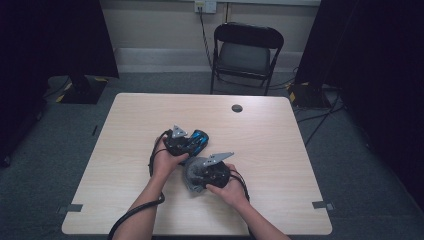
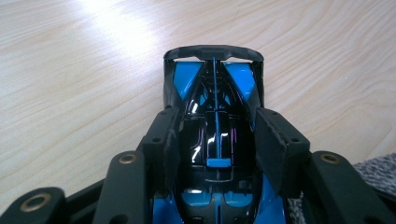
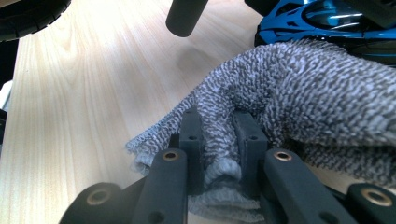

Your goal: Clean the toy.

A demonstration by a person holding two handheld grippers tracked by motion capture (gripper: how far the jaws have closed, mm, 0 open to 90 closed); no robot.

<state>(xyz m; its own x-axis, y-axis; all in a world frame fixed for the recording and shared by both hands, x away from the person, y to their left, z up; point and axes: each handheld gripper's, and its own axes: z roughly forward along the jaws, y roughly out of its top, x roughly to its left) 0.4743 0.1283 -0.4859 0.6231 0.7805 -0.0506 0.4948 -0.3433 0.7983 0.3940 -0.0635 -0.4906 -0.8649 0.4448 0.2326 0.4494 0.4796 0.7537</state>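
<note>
**Toy car held, cloth pinched, wipe about to start**

Left gripper (image 2: 212,140): jaws clamped on the sides of blue-and-black toy car (image 2: 214,121), nose pointing away from the gripper, rear wing at far end. Car just above or on the table (image 2: 70,93); contact hard to tell. Right gripper (image 3: 219,135): jaws closed tight on a fold of grey knitted cloth (image 3: 299,93), bulk of it draped ahead and to one side. Cloth edge touching the car's flank, just beyond the jaws. In the high view, both grippers close together mid-table. Step judged: cleaning the car, cloth brought up to the body. Next: drag cloth over the glossy shell while keeping the car pinned steady.
</note>
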